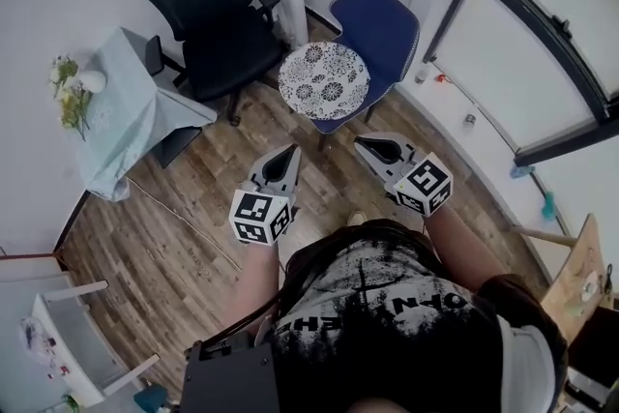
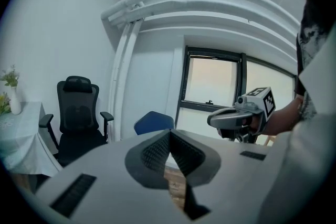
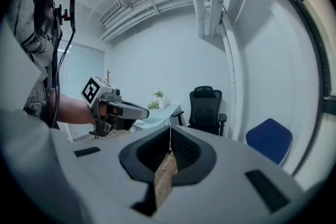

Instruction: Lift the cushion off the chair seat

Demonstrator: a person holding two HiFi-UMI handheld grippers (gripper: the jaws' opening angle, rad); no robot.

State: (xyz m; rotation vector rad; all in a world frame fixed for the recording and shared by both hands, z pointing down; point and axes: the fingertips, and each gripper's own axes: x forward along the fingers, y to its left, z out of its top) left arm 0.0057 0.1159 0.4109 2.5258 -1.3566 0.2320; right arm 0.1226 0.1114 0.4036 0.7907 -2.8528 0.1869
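A round white cushion with a dark flower pattern [image 1: 324, 80] lies on the seat of a blue chair [image 1: 379, 24]. Both grippers hover over the wooden floor short of the chair, pointing toward it, apart from the cushion. My left gripper [image 1: 289, 153] is shut and empty, its jaws meeting at the tip [image 2: 169, 134]. My right gripper [image 1: 362, 144] is also shut with nothing in it [image 3: 170, 136]. The blue chair's back [image 2: 153, 122] shows above the left jaws and at the right gripper view's edge [image 3: 269, 139]. The cushion is hidden in both gripper views.
A black office chair [image 1: 208, 14] stands left of the blue chair. Farther left is a table with a pale cloth [image 1: 131, 111] and a vase of flowers [image 1: 70, 84]. A wall with large windows [image 1: 542, 34] runs along the right. A white chair [image 1: 68, 334] stands near left.
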